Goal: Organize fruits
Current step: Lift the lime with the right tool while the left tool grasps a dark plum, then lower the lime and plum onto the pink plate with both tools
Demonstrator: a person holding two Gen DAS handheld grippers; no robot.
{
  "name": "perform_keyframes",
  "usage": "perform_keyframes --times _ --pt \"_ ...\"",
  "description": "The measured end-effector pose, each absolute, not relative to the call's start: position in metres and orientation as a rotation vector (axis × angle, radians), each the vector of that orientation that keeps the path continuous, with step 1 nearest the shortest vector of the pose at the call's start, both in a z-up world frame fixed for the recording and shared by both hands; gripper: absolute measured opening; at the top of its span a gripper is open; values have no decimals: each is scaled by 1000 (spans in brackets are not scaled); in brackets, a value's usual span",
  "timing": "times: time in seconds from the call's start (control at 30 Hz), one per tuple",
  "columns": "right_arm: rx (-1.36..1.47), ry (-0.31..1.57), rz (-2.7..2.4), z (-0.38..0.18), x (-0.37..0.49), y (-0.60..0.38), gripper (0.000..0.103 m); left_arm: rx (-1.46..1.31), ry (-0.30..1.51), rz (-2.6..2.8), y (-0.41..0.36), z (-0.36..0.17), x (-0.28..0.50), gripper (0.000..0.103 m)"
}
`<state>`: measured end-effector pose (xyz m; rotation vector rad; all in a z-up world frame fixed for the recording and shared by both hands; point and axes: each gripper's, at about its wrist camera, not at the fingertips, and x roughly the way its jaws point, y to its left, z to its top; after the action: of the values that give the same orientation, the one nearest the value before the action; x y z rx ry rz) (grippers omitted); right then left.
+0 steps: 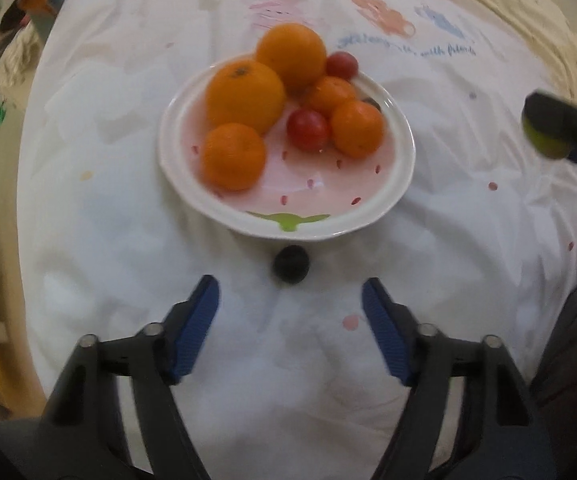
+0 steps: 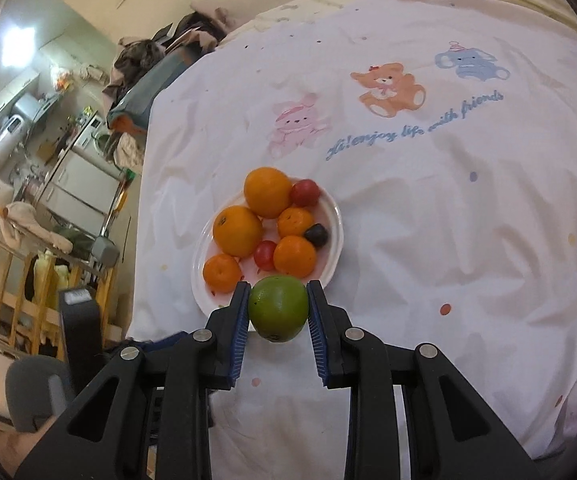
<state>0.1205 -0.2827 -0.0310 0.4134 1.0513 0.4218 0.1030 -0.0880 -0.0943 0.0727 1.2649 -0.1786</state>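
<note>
A white plate (image 1: 384, 204) with a pink centre holds several oranges (image 1: 244, 96), two red tomatoes (image 1: 307, 129) and a dark grape (image 2: 315, 235). It also shows in the right wrist view (image 2: 334, 248). A second dark grape (image 1: 290, 264) lies on the cloth just in front of the plate. My left gripper (image 1: 290, 308) is open and empty, just short of that grape. My right gripper (image 2: 277, 306) is shut on a green fruit (image 2: 278, 307), held above the plate's near edge. It shows at the right edge of the left wrist view (image 1: 548, 132).
A white cloth (image 2: 448, 220) with cartoon animals and blue lettering covers the surface. Its left edge drops off to a cluttered room with a wooden rail (image 2: 28, 292) and piled clothes (image 2: 156, 60).
</note>
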Motion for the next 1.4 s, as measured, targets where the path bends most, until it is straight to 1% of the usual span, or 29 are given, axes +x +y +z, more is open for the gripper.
perform_keyframes --times 0.03,0.13,0.17,0.2,0.33,0.4,0.67,0.83,1.03,1.13,1.4 --pt "422 1051 418 -32 122 -285 30 76 1269 -176 -89 -97 105 60" --pt "443 1057 409 -35 125 -291 30 62 1303 -167 -90 -110 112 48" --pt "446 1058 405 -35 125 -292 30 61 1312 -163 -91 -113 114 41" --pt "448 1059 403 -36 126 -293 30 65 1310 -155 -92 -115 114 37" --pt "454 1062 401 -37 129 -295 30 75 1288 -158 -94 -114 116 28" --pt "461 1060 402 -37 130 -295 30 71 1291 -141 -92 -115 117 18" --pt "455 1059 415 -35 128 -287 30 20 1294 -132 -74 -103 103 18" --pt "454 1052 424 -31 126 -284 30 -78 1234 -135 -54 -77 92 18" --pt "480 1049 414 -30 128 -287 30 -111 1187 -130 -60 -56 106 18" --pt "486 1042 405 -29 132 -291 30 -88 1180 -112 -68 -54 116 18" --pt "532 1042 376 -33 136 -303 30 -54 1211 -75 -90 -74 148 18"
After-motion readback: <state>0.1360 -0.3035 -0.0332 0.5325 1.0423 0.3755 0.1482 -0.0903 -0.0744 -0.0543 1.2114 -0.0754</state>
